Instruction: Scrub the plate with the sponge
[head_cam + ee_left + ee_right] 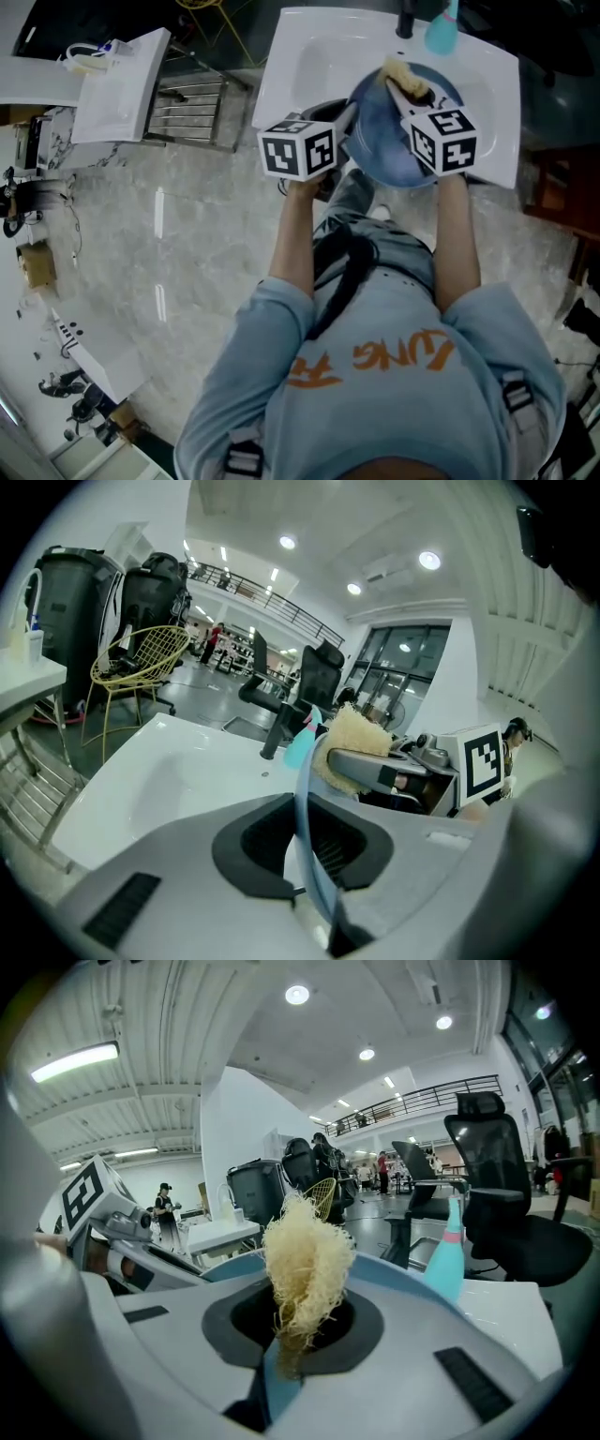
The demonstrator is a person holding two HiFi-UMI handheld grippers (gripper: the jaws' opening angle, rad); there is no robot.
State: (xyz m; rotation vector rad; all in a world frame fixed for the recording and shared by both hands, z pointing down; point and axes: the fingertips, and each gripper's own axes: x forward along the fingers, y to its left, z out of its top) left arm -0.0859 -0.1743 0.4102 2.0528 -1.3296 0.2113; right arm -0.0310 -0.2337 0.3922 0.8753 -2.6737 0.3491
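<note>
You hold the blue plate (384, 145) over the white sink (300, 56), left gripper (349, 127) clamped on its rim. Your right gripper (412, 94) pinches the yellow sponge (403, 75) against the plate's far edge (scrubbing seems under way; most of the face likely remains).

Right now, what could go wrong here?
The left gripper clamps only the rim of the round blue plate; scrub pressure could lever it loose into the white sink. The right gripper holds the frayed yellow fibre sponge by its narrow end; it might pull out. The teal bottle stands near the plate; a stroke could topple it.
</note>
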